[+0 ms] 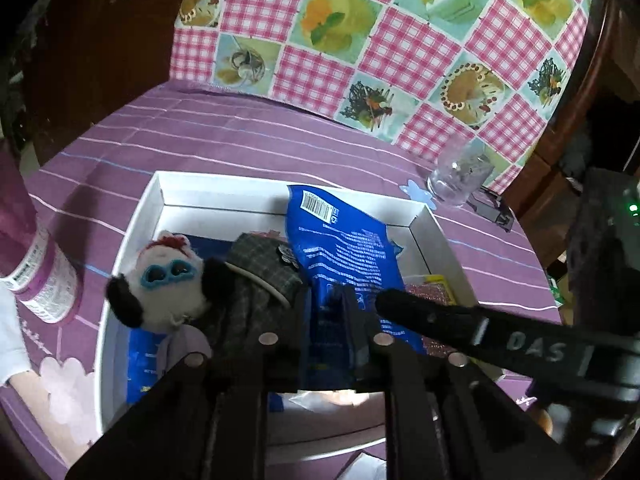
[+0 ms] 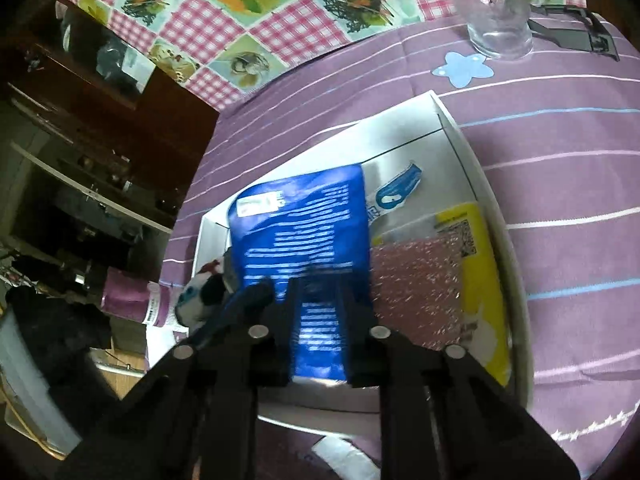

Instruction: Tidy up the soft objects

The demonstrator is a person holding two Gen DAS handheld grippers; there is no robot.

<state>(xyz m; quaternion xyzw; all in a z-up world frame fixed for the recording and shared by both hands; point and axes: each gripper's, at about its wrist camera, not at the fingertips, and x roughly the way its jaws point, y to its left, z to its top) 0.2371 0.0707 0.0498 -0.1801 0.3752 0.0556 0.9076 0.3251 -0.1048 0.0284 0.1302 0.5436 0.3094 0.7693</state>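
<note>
A white box point(image 1: 132, 220) on the purple cloth holds a white plush dog with blue glasses point(image 1: 168, 280), a grey plaid soft item point(image 1: 260, 272), a blue packet point(image 1: 344, 248) and a pink scrubber on a yellow card point(image 2: 420, 280). My left gripper point(image 1: 324, 304) hangs over the near end of the blue packet, fingers a little apart. My right gripper point(image 2: 316, 296) has its fingers on both sides of the blue packet point(image 2: 308, 236), seemingly gripping its near end. The box rim point(image 2: 460, 128) and dog point(image 2: 200, 292) also show in the right wrist view.
A clear glass point(image 1: 460, 176) stands behind the box on a blue flower coaster point(image 2: 464, 68). A purple-labelled bottle point(image 1: 36, 272) lies left of the box. A checked cloth point(image 1: 360, 40) covers the back. Dark shelves point(image 2: 80, 160) stand left.
</note>
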